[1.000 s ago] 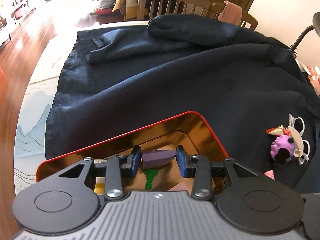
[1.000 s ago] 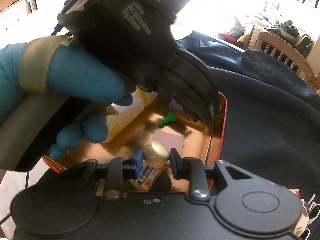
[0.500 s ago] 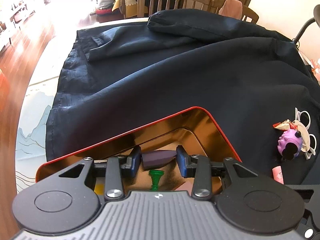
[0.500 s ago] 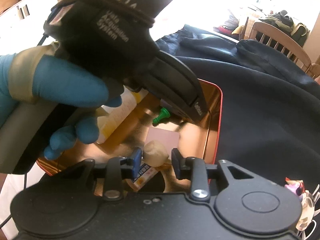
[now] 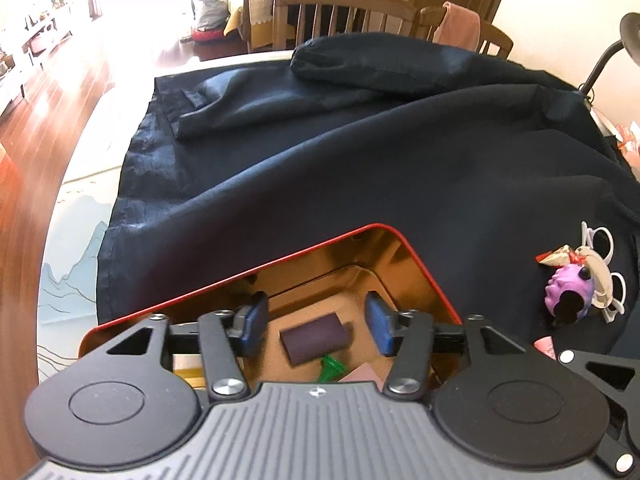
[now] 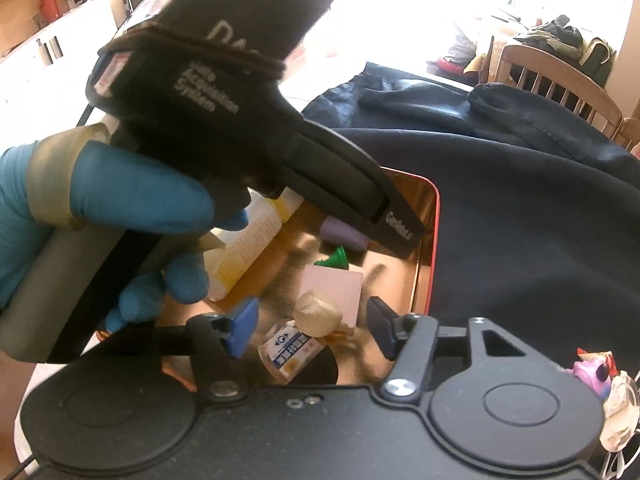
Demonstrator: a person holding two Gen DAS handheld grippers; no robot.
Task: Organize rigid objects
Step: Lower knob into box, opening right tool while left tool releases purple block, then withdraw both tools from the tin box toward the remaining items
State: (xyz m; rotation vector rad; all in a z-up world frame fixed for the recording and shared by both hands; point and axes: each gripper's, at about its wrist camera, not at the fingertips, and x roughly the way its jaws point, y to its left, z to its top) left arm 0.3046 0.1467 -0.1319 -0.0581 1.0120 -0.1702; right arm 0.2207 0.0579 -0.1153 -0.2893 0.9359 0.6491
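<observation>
A red-rimmed gold tin tray (image 5: 420, 264) (image 6: 434, 216) lies on dark cloth. My left gripper (image 5: 316, 322) is open above it, and a purple block (image 5: 314, 338) lies loose in the tray between the fingers, beside a green piece (image 5: 332, 368) and a pink card (image 5: 362, 372). My right gripper (image 6: 310, 328) is open over the tray's near end, with a small bottle with a cream cap (image 6: 316, 316) lying between the fingers. The right wrist view also shows the purple block (image 6: 342, 234), the green piece (image 6: 336, 258), the pink card (image 6: 332, 288) and the left gripper held by a blue-gloved hand (image 6: 132, 196).
A white and yellow tube (image 6: 256, 240) lies in the tray. A purple toy with white glasses (image 5: 572, 288) (image 6: 592, 372) sits on the dark cloth (image 5: 360, 160) to the right. Wooden chairs (image 5: 344, 12) stand behind the table. A pale mat (image 5: 72, 264) lies at left.
Both grippers have opened. The purple block dropped from the left gripper into the tray, and the cream-capped bottle left the right gripper's grip and lies in the tray.
</observation>
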